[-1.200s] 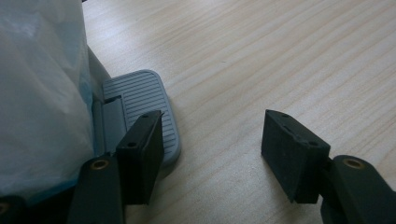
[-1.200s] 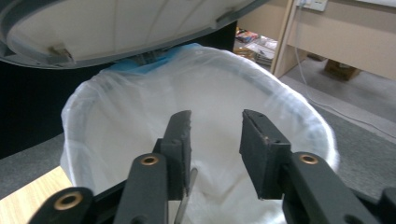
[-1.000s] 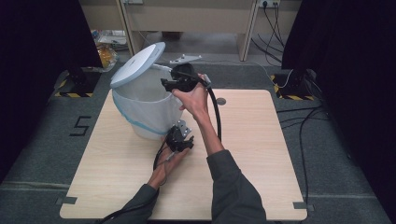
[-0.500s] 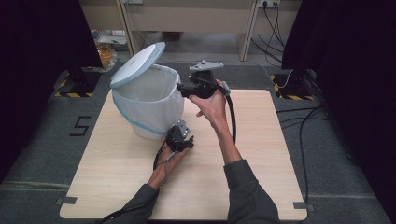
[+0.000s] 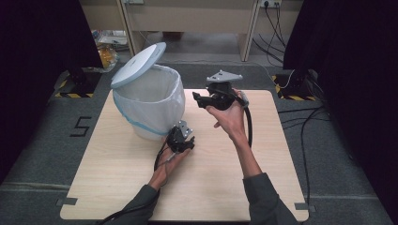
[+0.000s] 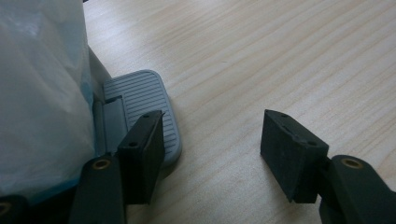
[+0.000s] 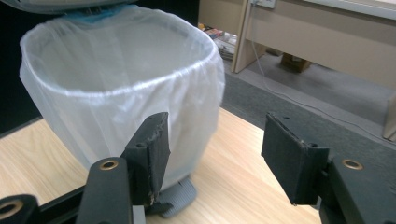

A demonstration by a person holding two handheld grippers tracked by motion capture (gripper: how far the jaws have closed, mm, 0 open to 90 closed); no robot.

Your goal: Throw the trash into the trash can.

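On the table (image 5: 225,187), the bin (image 5: 155,101) stands at ten o'clock with its lid (image 5: 138,63) tipped up. It lies at nine o'clock from the right gripper (image 5: 199,99), which is the farther of the two. That gripper is held level, palm up, its empty jaws just opening. The left gripper (image 5: 180,139) sits low at the bin's five o'clock, jaws apart and grasping nothing, with one jaw pressing down on the pedal (image 6: 144,100).

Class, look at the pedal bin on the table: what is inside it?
The pedal bin, its lid up, is lined with a thin white bag folded over its rim. In the right gripper view the upper inside looks bare; the bottom is hidden by the bag's near wall, so contents cannot be ruled out.
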